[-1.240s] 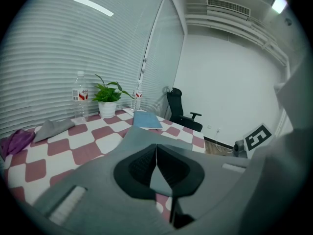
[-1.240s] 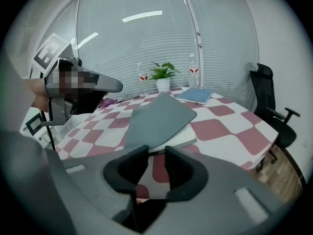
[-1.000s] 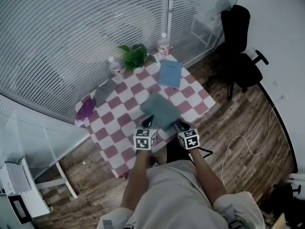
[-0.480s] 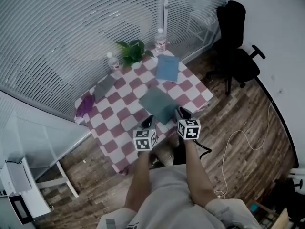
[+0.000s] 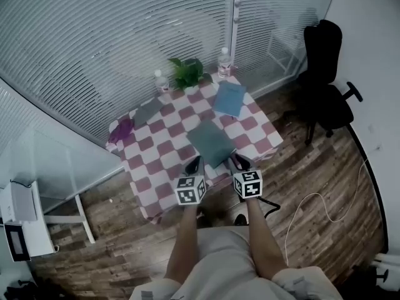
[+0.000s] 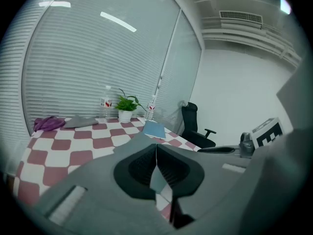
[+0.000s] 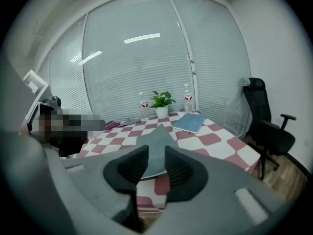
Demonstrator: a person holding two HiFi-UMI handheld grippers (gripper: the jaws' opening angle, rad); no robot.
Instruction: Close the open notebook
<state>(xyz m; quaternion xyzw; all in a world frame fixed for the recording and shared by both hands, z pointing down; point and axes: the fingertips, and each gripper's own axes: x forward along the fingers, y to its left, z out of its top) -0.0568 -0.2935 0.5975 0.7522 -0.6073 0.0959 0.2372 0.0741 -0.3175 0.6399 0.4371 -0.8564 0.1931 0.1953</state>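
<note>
Notebook [image 5: 211,144]: grey-green cover, plain, no markings legible. Rectangular, thin. Lies flat on red/white checked tabletop [image 5: 156,161], cover side up, looks closed w/ no pages spread in head view. Position: front half of tabletop, approx mid-width, one short end close to the front edge; can't tell if it overhangs. Sides run roughly parallel w/ tabletop's sides.

Right gripper view: notebook [image 7: 157,148] seen low, far corner pointing away toward the window. Pale strip along its near edge under the cover. Surface smooth and matte, no curl or lifted corner visible. Nothing resting on top.
</note>
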